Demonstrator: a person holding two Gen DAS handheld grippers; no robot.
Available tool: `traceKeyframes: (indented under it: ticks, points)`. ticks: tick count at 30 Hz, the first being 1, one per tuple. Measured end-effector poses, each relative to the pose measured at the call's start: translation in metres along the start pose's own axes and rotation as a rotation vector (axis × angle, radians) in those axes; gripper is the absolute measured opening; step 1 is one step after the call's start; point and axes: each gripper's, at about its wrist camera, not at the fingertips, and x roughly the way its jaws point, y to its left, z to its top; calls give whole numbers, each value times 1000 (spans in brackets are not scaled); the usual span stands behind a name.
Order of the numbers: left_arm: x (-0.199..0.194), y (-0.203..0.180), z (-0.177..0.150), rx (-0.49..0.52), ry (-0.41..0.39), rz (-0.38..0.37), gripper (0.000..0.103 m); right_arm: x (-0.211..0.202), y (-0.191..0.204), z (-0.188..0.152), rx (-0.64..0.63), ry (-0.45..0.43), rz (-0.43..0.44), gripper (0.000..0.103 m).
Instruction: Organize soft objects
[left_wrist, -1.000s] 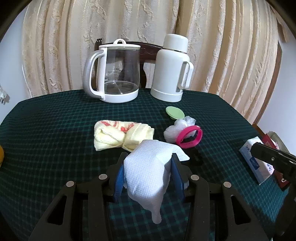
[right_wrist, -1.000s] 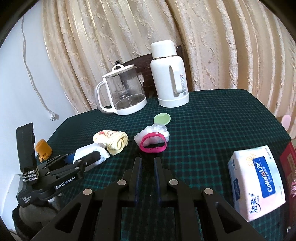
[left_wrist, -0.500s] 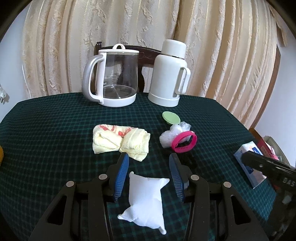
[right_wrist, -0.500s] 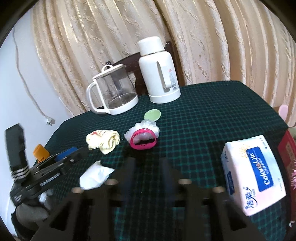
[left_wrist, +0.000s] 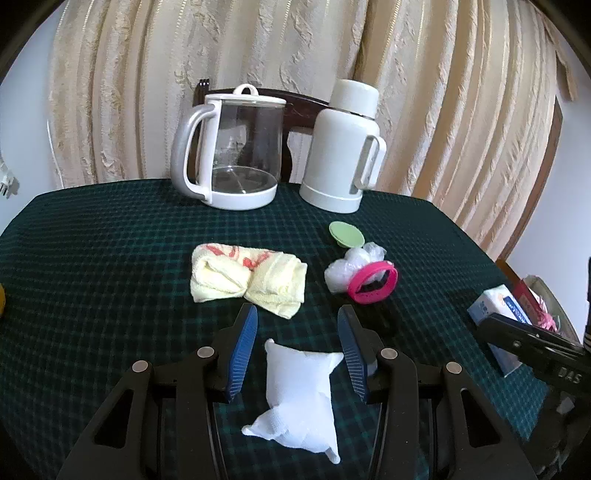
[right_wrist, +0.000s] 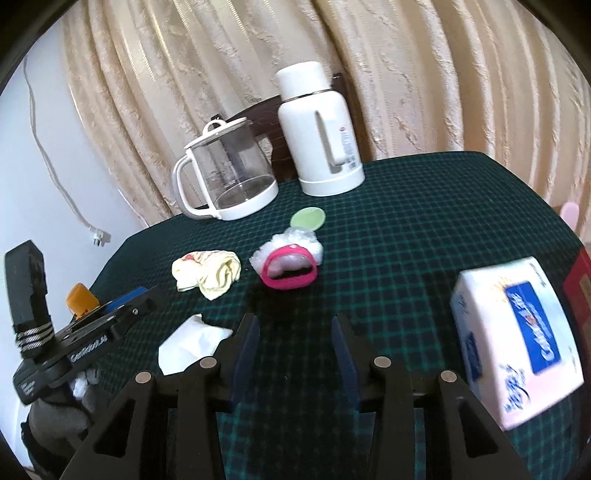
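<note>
On the green-checked desk (left_wrist: 110, 240), we see the white cloth (left_wrist: 299, 391) lying free between our spread left gripper (left_wrist: 297, 347), its long axis toward 12 o'clock.

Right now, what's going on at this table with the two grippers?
A person is tidying soft things on the green checked tablecloth with two handheld grippers. The left gripper is open, and a white cloth lies loose on the table between its fingers. The right gripper is open too, holding nothing, pointed toward the pink band. A yellow towel lies bunched beside it.
</note>
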Motion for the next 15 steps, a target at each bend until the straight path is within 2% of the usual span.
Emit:
traceKeyframes:
  ticks: [7, 10, 12, 15]
  points:
    - [11, -5, -5, 11, 44, -6, 48, -7, -6, -20, -16, 24, -42, 44]
    - [14, -4, -7, 6, 56, -6, 57, -3, -7, -24, -21, 36, -57, 44]
    - [15, -2, -8, -1, 62, -3, 67, -2, -9, -26, -21, 39, -66, 47]
    - [18, 2, -8, -19, 75, 4, 67, -1, -11, -28, -14, 52, -70, 50]
